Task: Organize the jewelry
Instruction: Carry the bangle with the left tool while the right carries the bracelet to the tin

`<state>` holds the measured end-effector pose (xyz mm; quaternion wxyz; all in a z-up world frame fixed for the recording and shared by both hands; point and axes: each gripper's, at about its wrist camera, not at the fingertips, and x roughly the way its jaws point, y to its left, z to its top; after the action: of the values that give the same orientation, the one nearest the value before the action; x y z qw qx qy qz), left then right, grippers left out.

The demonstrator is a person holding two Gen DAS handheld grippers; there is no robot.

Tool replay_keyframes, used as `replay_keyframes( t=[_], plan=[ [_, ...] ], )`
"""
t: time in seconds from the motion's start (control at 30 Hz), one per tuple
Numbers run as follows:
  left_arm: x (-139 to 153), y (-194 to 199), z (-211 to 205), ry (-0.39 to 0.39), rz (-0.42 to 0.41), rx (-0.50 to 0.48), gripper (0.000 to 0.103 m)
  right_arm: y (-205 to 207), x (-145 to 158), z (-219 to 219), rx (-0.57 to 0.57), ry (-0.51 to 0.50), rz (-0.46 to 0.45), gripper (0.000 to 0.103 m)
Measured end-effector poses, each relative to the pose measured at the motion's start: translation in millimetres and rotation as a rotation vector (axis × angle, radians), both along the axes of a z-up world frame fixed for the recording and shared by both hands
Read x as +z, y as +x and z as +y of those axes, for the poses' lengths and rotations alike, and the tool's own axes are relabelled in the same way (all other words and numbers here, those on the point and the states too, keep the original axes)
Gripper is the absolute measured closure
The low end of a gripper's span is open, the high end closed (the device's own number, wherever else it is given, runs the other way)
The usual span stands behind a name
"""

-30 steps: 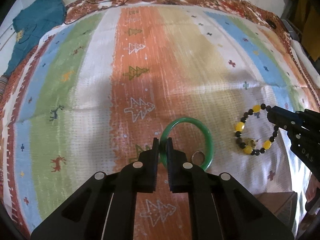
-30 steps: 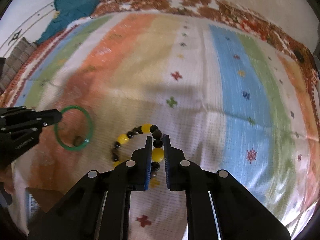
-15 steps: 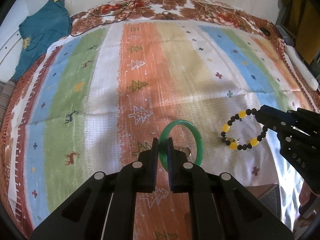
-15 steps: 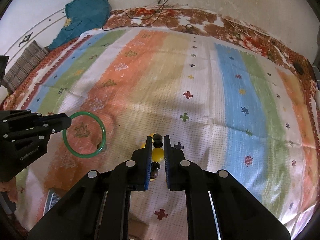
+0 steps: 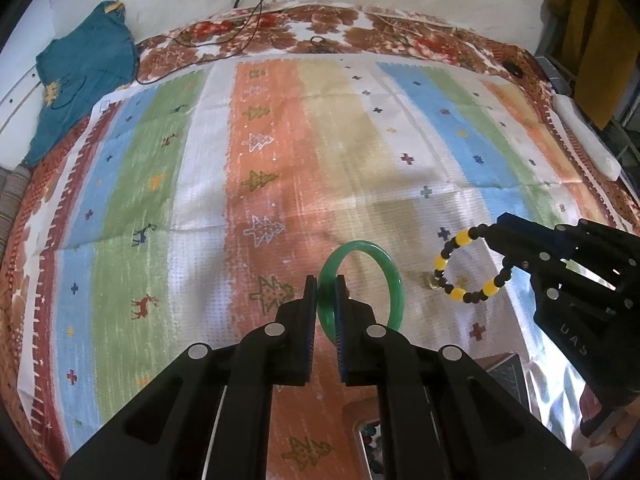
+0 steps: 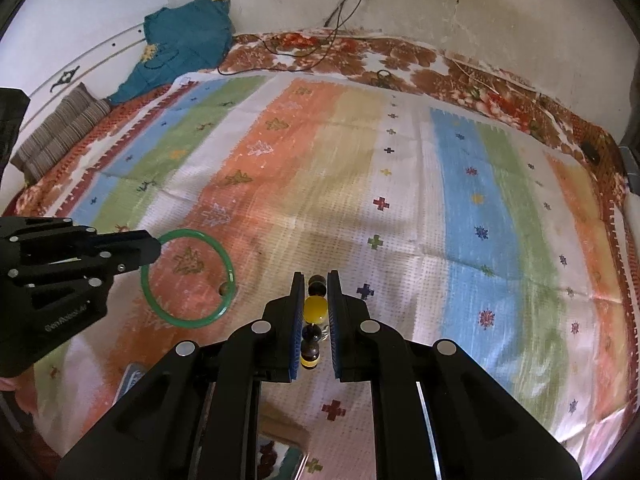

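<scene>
We find the left gripper [image 5: 323, 300] clamped on the green bangle [image 5: 394, 280], held off the striped rug [image 5: 168, 184] | right gripper [image 6: 312, 300] clamped on the black-and-yellow bead bracelet [image 5: 448, 254], just beside | we see open rug ahead to its floral border [image 6: 400, 60] and the wall [image 6: 480, 8]

Green bangle [image 5: 394, 280] and yellow-black bead bracelet [image 5: 460, 272], both gripped aloft.

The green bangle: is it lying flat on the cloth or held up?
Held up. The left hand-held gripper is shut on the green bangle, whose ring hangs edgewise above the striped cloth.
</scene>
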<state>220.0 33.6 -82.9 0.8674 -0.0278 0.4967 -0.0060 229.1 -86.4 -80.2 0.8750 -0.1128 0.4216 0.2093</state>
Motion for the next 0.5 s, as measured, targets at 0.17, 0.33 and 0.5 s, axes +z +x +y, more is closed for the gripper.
replay_keyframes(
  t=[0.17,0.33,0.5],
  plan=[
    [6.9,-4.4,-3.7,-0.002,-0.007,0.001,0.095,-10.7,12.1,-0.7,0.011,0.022,-0.016,0.091],
    [16.0,-14.0,-6.5,-0.015,-0.025,-0.005,0.095,-19.3,24.4,-3.3,0.01,0.047,-0.037,0.091],
    [26.1,-28.3,-9.5,-0.038,-0.045,-0.011,0.095,-29.0,32.5,-9.7,0.007,0.071,-0.04,0.091]
  ],
)
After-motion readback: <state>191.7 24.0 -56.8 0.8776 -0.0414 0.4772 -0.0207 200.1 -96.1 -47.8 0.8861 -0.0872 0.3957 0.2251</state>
